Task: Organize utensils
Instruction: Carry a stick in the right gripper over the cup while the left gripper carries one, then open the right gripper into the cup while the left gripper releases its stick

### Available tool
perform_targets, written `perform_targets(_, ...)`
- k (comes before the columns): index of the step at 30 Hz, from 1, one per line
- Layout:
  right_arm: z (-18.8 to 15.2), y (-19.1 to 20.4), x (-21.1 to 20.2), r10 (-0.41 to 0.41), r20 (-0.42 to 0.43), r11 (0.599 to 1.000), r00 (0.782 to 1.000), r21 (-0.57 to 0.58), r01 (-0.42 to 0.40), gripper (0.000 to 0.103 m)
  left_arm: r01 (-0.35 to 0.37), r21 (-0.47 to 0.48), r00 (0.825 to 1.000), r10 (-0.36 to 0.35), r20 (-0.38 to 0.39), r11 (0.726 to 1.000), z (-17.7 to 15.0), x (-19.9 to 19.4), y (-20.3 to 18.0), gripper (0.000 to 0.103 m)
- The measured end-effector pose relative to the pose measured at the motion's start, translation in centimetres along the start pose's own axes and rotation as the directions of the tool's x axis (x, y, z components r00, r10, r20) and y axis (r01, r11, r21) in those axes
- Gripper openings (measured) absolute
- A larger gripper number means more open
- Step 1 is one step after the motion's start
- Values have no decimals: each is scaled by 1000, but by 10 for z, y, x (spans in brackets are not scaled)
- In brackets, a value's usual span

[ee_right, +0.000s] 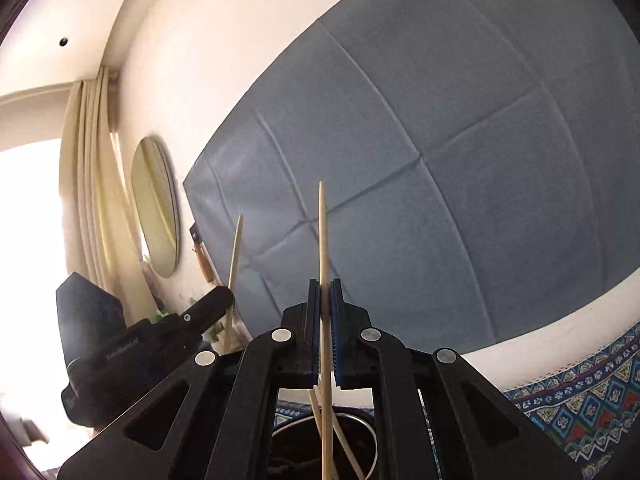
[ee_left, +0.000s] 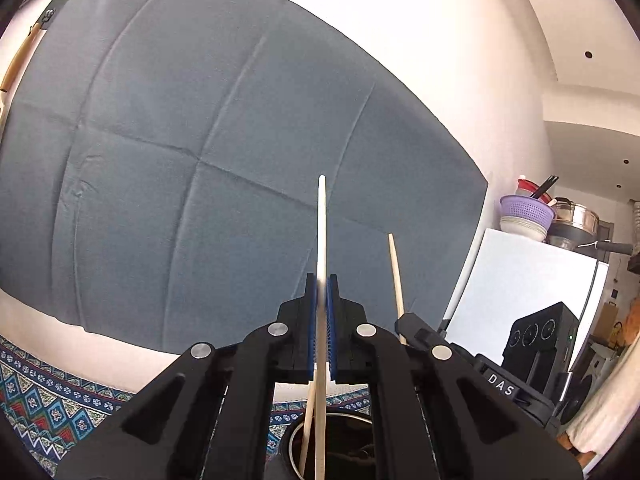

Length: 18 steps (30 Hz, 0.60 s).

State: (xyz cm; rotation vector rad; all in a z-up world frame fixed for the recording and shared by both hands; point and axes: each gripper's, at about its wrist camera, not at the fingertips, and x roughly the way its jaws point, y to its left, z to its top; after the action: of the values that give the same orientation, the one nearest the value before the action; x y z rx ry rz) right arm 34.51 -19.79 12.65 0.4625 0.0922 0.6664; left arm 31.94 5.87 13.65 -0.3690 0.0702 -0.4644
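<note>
Black gripper arms fill the bottom of both wrist views, and between them you can look down into a dark round holder [ee_left: 332,446] with a metal rim, standing on the patterned cloth [ee_left: 52,396]. Your left gripper [ee_left: 322,292] is clenched on a pale, flat-looking chopstick [ee_left: 321,224], blue pads pressed against its sides; the stick stands upright, its top well above the fingers and its lower end reaching down inside the holder's rim. Your right gripper [ee_right: 324,296] is likewise clamped on a wooden chopstick [ee_right: 322,232], upright too, with its lower end running down into the same holder. In the left view a second thin stick shows in the opening beside the gripped one, and in the right view a pale curved piece lies in there as well; what that piece is you cannot tell.

Each view also catches the other gripper just beside it with its own stick, so your hands are close together over the holder, in front of the creased blue sheet [ee_left: 200,140] on the wall.

By the look of it you are at the placing step: both sticks are lined up over or already in the holder. Next you would lower until the tips rest on the bottom, then loosen each grip without tipping the holder, and draw back level so the fingers do not drag the sticks out again
</note>
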Motion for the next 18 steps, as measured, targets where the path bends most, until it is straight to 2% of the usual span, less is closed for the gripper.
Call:
perform_targets(4,-5,-8,4,-17,32,999,999,34,16,5,-4,12,1000,4,26,1000,-10,4,-1,5)
perform_targets(7,-9,-6,3,-57,56,998,997,-9,58,5,-7,13,1000,7,27,1000,-20,7,1,5)
perform_targets(10,-14,-7,6,-61,29,998,998,-30,62,5,1,-15,1000,0,20,1000,-29,11,7,5)
perform_targets(18,-29,-20,8,-50,-23,999,998,4,50,5,-12,-40,1000,11,-10,999,-42,15,19,5)
